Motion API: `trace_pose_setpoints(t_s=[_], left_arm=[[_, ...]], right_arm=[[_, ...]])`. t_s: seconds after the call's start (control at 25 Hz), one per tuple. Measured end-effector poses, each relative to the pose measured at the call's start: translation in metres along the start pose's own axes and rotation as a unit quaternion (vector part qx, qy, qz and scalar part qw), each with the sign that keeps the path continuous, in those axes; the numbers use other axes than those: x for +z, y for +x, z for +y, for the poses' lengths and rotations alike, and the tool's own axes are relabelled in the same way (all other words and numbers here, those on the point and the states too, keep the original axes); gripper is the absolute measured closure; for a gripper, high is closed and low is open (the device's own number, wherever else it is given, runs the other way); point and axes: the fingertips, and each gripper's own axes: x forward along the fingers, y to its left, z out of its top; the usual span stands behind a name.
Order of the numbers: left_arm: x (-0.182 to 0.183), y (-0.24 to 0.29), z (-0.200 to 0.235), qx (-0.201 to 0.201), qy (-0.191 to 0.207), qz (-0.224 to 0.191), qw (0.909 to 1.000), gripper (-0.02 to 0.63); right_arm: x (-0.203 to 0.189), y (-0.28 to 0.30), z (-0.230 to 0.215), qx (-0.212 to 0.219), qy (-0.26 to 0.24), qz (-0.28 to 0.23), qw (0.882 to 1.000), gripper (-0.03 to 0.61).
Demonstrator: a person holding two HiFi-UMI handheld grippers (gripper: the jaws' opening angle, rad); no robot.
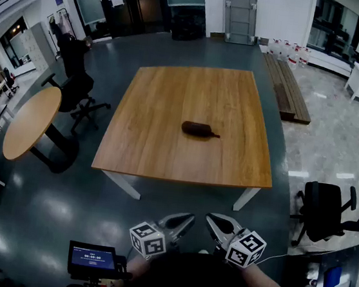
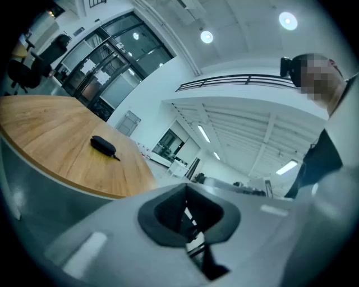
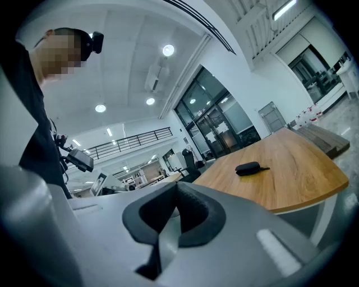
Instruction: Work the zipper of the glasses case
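Head view: left gripper [image 1: 186, 220] and right gripper [image 1: 215, 223] both pressed together, holding nothing. Glasses case [image 1: 197, 129] lies well ahead of both on the wooden table [image 1: 159, 153].

A wooden table [image 1: 189, 121] is being occupied only at its middle by a dark glasses case [image 1: 199, 129], bare wood being left open all round it. Open floor [image 1: 159, 205] is being left between its near edge and the left gripper [image 1: 189, 219] and right gripper [image 1: 211, 219]. A black office chair [image 1: 323, 212] is being kept well off to the right.
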Motion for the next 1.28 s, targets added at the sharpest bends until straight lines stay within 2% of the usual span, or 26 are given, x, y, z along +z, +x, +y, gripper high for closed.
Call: trace_pose_setpoints(t_s=[0.56, 0.8, 1.12, 1.28], left_arm=[[0.003, 0.001, 0.000, 0.004, -0.005, -0.006, 1.0000, 0.612], [0.018, 0.003, 0.000, 0.003, 0.001, -0.010, 0.9999, 0.612], [0.023, 0.005, 0.020, 0.031, -0.025, -0.011, 0.9991, 0.612], [0.032, 0.012, 0.040, 0.032, -0.037, -0.008, 0.9988, 0.612]], right_arm=[[0.005, -0.001, 0.000, 0.007, -0.005, -0.004, 1.000, 0.574], [0.024, 0.002, 0.004, 0.020, -0.014, -0.025, 0.999, 0.572], [0.031, 0.000, -0.027, -0.008, 0.032, -0.052, 0.998, 0.555], [0.034, 0.013, -0.037, -0.017, 0.029, -0.049, 0.998, 0.554]])
